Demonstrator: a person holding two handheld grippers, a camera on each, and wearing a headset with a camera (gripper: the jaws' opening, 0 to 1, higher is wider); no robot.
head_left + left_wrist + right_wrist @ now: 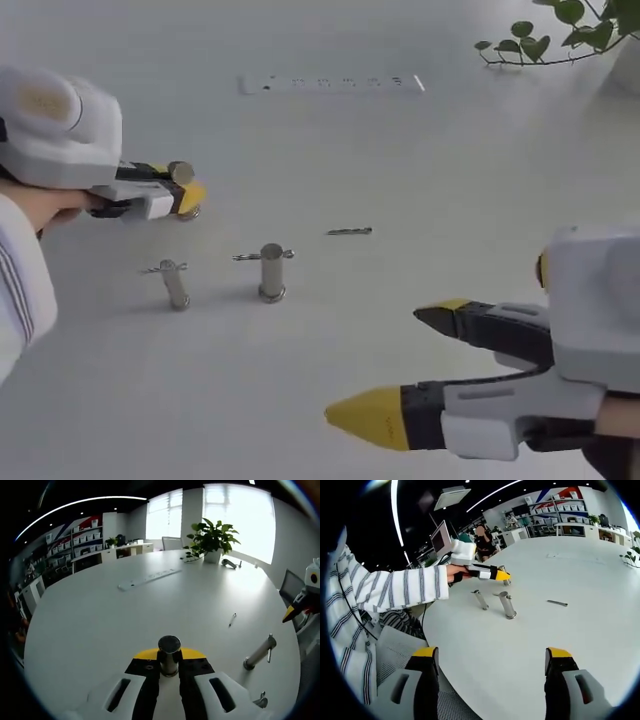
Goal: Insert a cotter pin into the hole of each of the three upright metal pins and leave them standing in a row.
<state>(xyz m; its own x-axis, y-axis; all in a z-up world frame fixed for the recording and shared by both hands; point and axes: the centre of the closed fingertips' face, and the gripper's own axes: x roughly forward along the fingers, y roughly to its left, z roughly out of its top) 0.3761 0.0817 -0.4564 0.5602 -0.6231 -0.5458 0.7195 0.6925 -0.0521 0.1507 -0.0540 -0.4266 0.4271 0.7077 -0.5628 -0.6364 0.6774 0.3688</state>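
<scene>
White table (450, 150), potted plant (210, 535), perhaps a power strip (330, 83)

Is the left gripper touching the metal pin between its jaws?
Touching. In the left gripper view, the left gripper clamps the metal pin from both sides.

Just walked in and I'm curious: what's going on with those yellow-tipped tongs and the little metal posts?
A person holds a gripper in each hand at a white table. The left gripper is shut on one metal pin. Two more pins stand nearby, a thicker one and a thinner one, each with a cotter pin through it. One loose cotter pin lies on the table, and the right gripper hovers open, holding nothing.
</scene>
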